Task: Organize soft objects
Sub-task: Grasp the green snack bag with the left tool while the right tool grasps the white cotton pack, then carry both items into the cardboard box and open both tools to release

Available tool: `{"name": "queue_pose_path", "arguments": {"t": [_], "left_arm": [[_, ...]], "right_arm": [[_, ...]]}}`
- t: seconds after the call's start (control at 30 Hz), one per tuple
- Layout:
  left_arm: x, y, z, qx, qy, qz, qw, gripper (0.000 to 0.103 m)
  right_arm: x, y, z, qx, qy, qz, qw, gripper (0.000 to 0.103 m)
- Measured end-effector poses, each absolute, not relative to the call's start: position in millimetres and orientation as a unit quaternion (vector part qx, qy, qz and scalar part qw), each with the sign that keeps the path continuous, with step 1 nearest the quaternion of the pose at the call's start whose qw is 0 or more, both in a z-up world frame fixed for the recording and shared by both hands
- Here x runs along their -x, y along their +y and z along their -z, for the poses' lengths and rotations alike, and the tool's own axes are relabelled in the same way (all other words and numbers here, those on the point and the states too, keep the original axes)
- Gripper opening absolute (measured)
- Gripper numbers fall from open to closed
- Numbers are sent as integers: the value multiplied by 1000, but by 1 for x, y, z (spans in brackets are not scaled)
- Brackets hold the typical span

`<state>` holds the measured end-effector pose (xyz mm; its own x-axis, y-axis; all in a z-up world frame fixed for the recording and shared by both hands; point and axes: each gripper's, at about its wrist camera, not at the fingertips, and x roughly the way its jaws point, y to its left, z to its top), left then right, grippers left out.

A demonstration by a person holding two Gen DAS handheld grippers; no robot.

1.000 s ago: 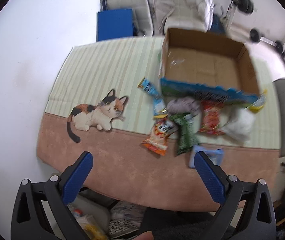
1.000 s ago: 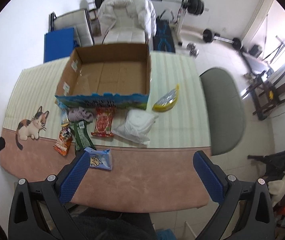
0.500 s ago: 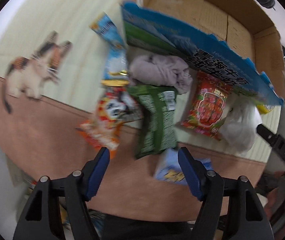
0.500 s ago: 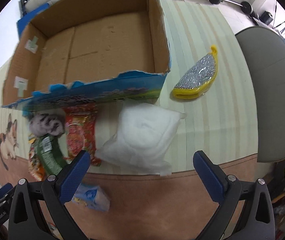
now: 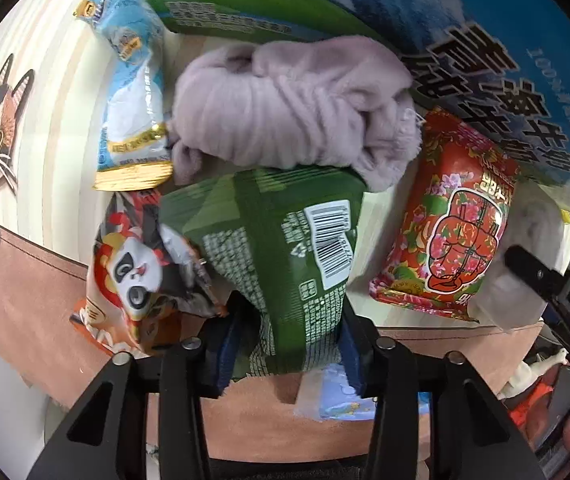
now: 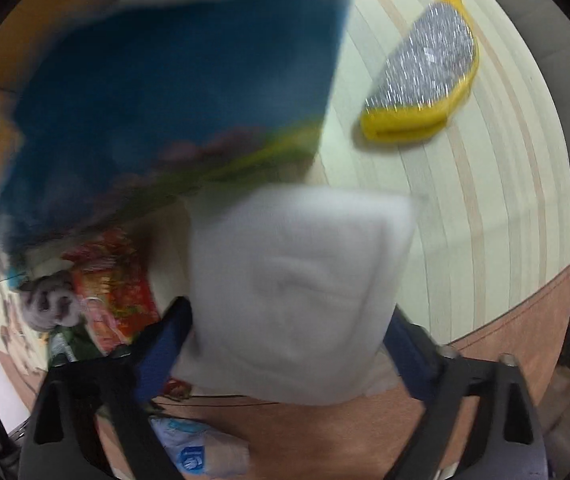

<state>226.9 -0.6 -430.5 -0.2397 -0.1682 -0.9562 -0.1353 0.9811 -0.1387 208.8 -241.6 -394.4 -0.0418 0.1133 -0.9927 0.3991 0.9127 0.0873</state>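
Observation:
In the left wrist view my left gripper (image 5: 289, 354) is shut on the near end of a green snack bag (image 5: 285, 248). A lilac plush cloth (image 5: 289, 108) lies just beyond it against the blue cardboard box (image 5: 425, 12). A panda snack bag (image 5: 137, 272) lies to the left, a red flowered bag (image 5: 453, 232) to the right. In the blurred right wrist view my right gripper (image 6: 289, 340) has its blue pads on both sides of a white soft bag (image 6: 297, 288); a squeeze cannot be made out.
A light blue packet (image 5: 133, 80) lies left of the cloth. A small blue tissue pack (image 5: 345, 400) sits under the left gripper, also in the right wrist view (image 6: 197, 448). A yellow and silver scrubber (image 6: 425, 80) lies right of the box. The cat tablecloth (image 5: 25, 280) covers the table.
Both grippers moved down and forward to the objects. The left closed on the green snack bag. The right narrowed around the white soft bag.

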Motion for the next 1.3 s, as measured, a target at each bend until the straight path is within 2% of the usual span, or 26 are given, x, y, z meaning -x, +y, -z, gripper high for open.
{"name": "queue_pose_path", "arguments": {"t": [0.1, 0.27, 0.4, 0.47, 0.5, 0.53, 0.7, 0.83, 0.93, 1.07, 1.17, 1.3], "left_arm": [[-223, -2, 427, 54, 784, 25, 618, 40], [-221, -10, 433, 34, 783, 39, 620, 43], [-225, -7, 436, 44, 780, 36, 623, 35], [-223, -6, 424, 36, 773, 32, 632, 32], [-223, -4, 419, 32, 769, 30, 638, 32], [-220, -4, 408, 30, 762, 31, 646, 32], [-202, -11, 337, 28, 725, 58, 685, 31], [-205, -18, 266, 36, 682, 94, 724, 31], [-228, -25, 219, 46, 662, 134, 736, 31], [-283, -35, 186, 46, 648, 172, 741, 31], [-338, -44, 192, 28, 649, 171, 741, 31], [-404, -53, 233, 38, 685, 173, 707, 31]], "right_arm": [[-198, -242, 392, -164, 719, 91, 669, 79], [-169, -244, 402, -152, 749, 57, 642, 80], [-159, -253, 410, -184, 733, 72, 650, 82], [-155, -251, 410, -182, 729, 78, 655, 80], [-154, -251, 406, -177, 728, 78, 657, 75], [-152, -248, 401, -167, 728, 73, 661, 71], [-133, -240, 365, -181, 721, 32, 668, 68], [-132, -229, 300, -184, 692, -10, 698, 68], [-147, -229, 253, -188, 661, -37, 726, 68], [-178, -236, 201, -180, 621, -58, 761, 68], [-227, -233, 186, -143, 603, -42, 784, 68], [-285, -227, 206, -116, 611, -31, 783, 68]]}}
